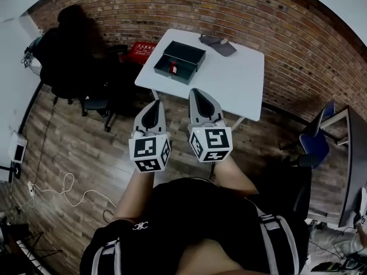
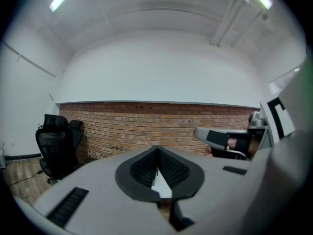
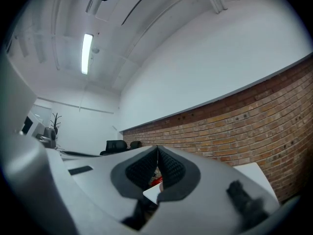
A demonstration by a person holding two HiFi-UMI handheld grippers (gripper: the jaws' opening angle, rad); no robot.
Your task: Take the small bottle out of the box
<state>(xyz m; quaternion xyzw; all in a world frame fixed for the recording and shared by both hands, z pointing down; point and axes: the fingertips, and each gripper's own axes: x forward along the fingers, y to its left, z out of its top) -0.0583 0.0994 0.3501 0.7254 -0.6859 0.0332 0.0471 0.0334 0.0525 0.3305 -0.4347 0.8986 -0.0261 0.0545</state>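
Small bottle (image 1: 173, 68): tiny red thing inside the open dark green box (image 1: 192, 53), toward the box's near-left end; too small to tell whether it stands or lies. Box sits on the white table (image 1: 241, 85), close to the tabletop's left edge, about midway between its far-left and near-left corners, lid open. Grey cap (image 1: 218, 44) lies at the tabletop's far edge, apart from the box. Off the table: red crate (image 1: 141, 50) just beyond the left edge, black office chair (image 1: 71, 56) further left, brick wall behind. Left gripper (image 1: 155, 105) and right gripper (image 1: 195, 93) are side by side in the air in front of the person, over the wood floor, both short of the tabletop's near edge and pointing roughly level toward the box. Left gripper view: jaws pressed together, nothing in them. Right gripper view: same, tips meeting, empty; a bit of red shows through the slit below the tips, can't tell if it's the bottle or the crate. Step, as I read it: the approach, nothing touched yet, bottle not out of the box. Next move probably calls for carrying one gripper over the box, spreading its jaws, tipping it down past the box wall to straddle the bottle, then closing and lifting straight up. Other gripper may need to steady the box.
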